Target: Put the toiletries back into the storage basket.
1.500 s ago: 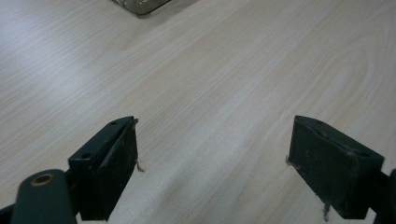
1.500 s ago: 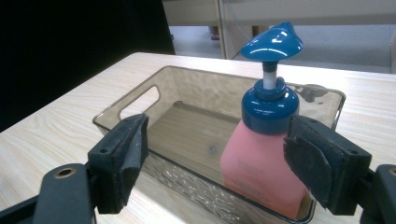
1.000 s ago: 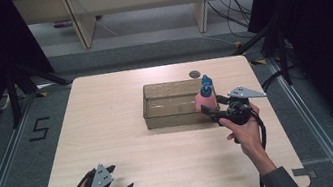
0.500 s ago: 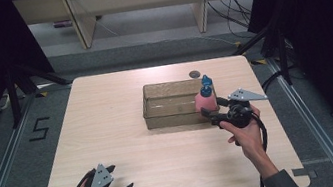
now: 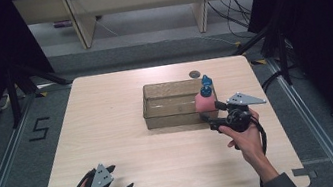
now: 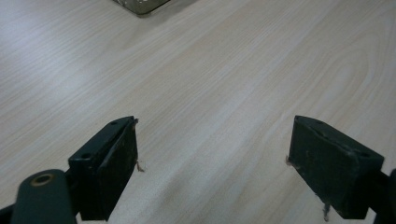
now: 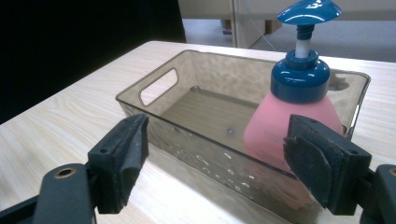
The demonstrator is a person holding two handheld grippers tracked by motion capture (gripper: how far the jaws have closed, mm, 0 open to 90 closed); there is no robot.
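A pink pump bottle [image 5: 205, 101] with a blue top stands upright inside the right end of a clear brown bin [image 5: 173, 117] at the table's back middle. My right gripper [image 5: 214, 115] is just in front of the bin's right front corner, jaws open and pointing at it. In the right gripper view the bottle [image 7: 289, 116] shows through the bin wall [image 7: 187, 140], beyond my right gripper [image 7: 217, 140], with nothing between the pads. My left gripper [image 5: 119, 178] rests open at the table's front left; in its own view the left gripper [image 6: 212, 140] holds nothing over bare wood.
The light wooden table [image 5: 137, 143] has a small dark round mark [image 5: 195, 74] behind the bin. A corner of the bin [image 6: 140, 5] shows at the top of the left gripper view. Dark floor, rails and shelving surround the table.
The right hand has shifted only slightly toward the near edge. The bottle, bin and left gripper have not moved.
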